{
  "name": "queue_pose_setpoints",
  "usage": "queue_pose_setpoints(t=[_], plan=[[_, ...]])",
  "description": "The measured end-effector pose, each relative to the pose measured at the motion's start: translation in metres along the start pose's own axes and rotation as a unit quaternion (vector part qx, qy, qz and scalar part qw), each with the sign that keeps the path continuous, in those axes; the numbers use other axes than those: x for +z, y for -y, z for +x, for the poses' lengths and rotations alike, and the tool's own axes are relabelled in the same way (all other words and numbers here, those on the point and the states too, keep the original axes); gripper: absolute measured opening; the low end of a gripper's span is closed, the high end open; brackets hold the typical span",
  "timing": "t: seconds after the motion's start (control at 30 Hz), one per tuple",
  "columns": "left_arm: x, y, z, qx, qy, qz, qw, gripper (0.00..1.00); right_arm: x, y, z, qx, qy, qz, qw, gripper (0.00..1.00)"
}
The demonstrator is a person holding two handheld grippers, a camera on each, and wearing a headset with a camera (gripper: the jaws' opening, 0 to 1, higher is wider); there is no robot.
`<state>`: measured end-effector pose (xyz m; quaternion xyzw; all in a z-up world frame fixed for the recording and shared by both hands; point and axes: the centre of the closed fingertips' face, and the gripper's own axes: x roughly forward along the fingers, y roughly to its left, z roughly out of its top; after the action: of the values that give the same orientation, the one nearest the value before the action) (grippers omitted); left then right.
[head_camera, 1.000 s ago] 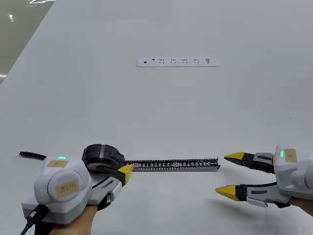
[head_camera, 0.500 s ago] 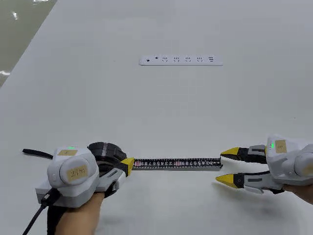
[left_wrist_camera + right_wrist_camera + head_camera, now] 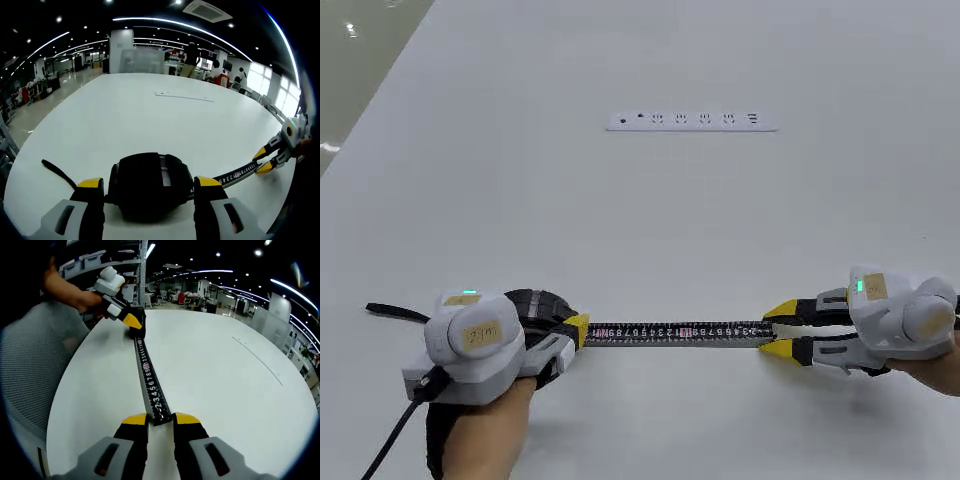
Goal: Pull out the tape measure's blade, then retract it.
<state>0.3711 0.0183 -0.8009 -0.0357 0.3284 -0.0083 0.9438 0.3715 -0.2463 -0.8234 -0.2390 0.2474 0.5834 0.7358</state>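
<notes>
Our left gripper has its jaws closed on the sides of the black tape measure, which rests on the white counter near its front edge. The blade runs out flat along the counter from the case toward our right gripper. In the right gripper view, the right jaws are narrow, with their yellow tips pressed against both edges of the blade's end. The numbers on the blade face up. A black strap trails from the case on the side away from the blade. A white power strip lies well apart, farther back on the counter. A black cable hangs from the left gripper's body.
</notes>
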Motion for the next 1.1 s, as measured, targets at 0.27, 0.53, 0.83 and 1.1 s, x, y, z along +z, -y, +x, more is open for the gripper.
queue_pose_setpoints(t=[0.27, 0.53, 0.83, 1.1], plan=[[-0.0020, 0.0027, 0.0026, -0.001, -0.005, -0.012, 0.9999, 0.66, 0.0003, 0.0012, -0.0009, -0.003, 0.001, -0.007, 1.0000, 0.13], [-0.0016, 0.0013, 0.0037, 0.010, -0.001, -0.017, 0.9998, 0.67, -0.0011, 0.0042, -0.0005, -0.008, 0.000, -0.010, 0.9999, 0.12], [-0.0026, 0.0006, 0.0031, 0.014, -0.006, -0.008, 0.9999, 0.65, -0.0027, 0.0038, -0.0014, -0.007, -0.004, -0.010, 0.9999, 0.11], [-0.0035, 0.0000, 0.0032, 0.014, -0.008, 0.002, 0.9999, 0.62, -0.0014, 0.0017, -0.0022, -0.005, -0.005, -0.013, 0.9999, 0.11]])
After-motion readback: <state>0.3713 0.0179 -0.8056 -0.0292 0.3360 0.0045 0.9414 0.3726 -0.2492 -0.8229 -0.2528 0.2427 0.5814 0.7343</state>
